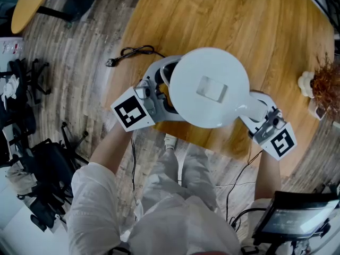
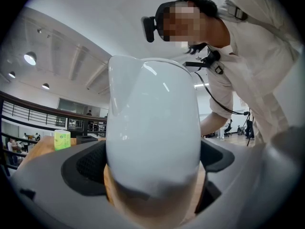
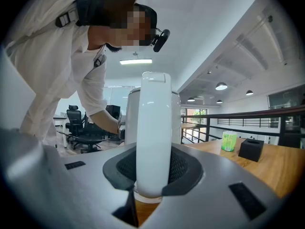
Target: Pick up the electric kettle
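A white electric kettle (image 1: 209, 87) with a round lid is seen from above, over the near edge of the round wooden table (image 1: 212, 15). My left gripper (image 1: 164, 86) grips its left side. In the left gripper view the kettle's spout end (image 2: 152, 128) fills the gap, with the black pads (image 2: 83, 168) against it. My right gripper (image 1: 255, 108) holds the kettle from the right. There the white handle (image 3: 153, 132) stands upright between the dark pads (image 3: 183, 168), which are shut on it. I cannot tell whether the kettle's base touches the table.
A black cable with a plug (image 1: 133, 54) lies on the table left of the kettle. A dried plant in a white vase (image 1: 321, 84) stands at the right edge. A green box (image 3: 228, 141) and a black box (image 3: 251, 149) sit farther off. Office chairs (image 1: 48, 179) stand on the floor at left.
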`<action>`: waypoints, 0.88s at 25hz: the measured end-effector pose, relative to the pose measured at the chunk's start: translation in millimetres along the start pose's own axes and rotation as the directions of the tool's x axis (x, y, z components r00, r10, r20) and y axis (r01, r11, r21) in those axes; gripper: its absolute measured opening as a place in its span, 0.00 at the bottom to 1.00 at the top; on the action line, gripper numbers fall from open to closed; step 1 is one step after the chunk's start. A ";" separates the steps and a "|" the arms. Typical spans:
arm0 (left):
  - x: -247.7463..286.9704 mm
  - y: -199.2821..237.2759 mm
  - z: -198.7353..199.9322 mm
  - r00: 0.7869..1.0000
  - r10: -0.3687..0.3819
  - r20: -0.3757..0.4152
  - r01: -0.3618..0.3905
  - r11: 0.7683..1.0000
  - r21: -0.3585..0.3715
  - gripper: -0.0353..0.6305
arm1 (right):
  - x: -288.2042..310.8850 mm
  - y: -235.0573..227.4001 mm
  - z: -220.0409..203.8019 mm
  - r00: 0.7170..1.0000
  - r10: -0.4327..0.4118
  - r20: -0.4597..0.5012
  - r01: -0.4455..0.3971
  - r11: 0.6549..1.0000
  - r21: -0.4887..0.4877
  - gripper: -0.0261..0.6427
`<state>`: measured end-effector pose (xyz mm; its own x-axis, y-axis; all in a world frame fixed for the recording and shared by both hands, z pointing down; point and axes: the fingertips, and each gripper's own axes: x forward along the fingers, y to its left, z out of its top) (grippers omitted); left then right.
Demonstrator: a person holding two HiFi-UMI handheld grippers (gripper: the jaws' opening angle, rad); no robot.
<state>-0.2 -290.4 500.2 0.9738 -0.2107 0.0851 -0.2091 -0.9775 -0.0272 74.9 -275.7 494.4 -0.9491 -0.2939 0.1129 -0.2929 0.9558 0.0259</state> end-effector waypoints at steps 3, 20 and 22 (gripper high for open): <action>-1.9 2.9 8.7 1.000 0.004 0.009 -0.004 1.000 0.011 0.93 | 0.9 -2.3 8.1 1.000 -0.001 0.007 0.001 1.000 -0.003 0.17; -15.7 -2.7 147.0 0.998 0.030 0.049 -0.031 0.999 0.022 0.93 | -17.6 6.0 138.6 0.998 -0.004 0.059 0.006 0.999 -0.042 0.17; -14.4 -6.3 167.0 0.998 0.024 0.053 -0.025 1.000 0.018 0.93 | -24.5 8.4 157.9 0.998 -0.010 0.059 0.012 0.999 -0.045 0.17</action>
<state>1.9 -279.8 332.9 0.9718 -0.2338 0.0314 -0.2322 -0.9715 -0.0473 77.4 -261.8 335.0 -0.9514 -0.3030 0.0540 -0.2990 0.9515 0.0718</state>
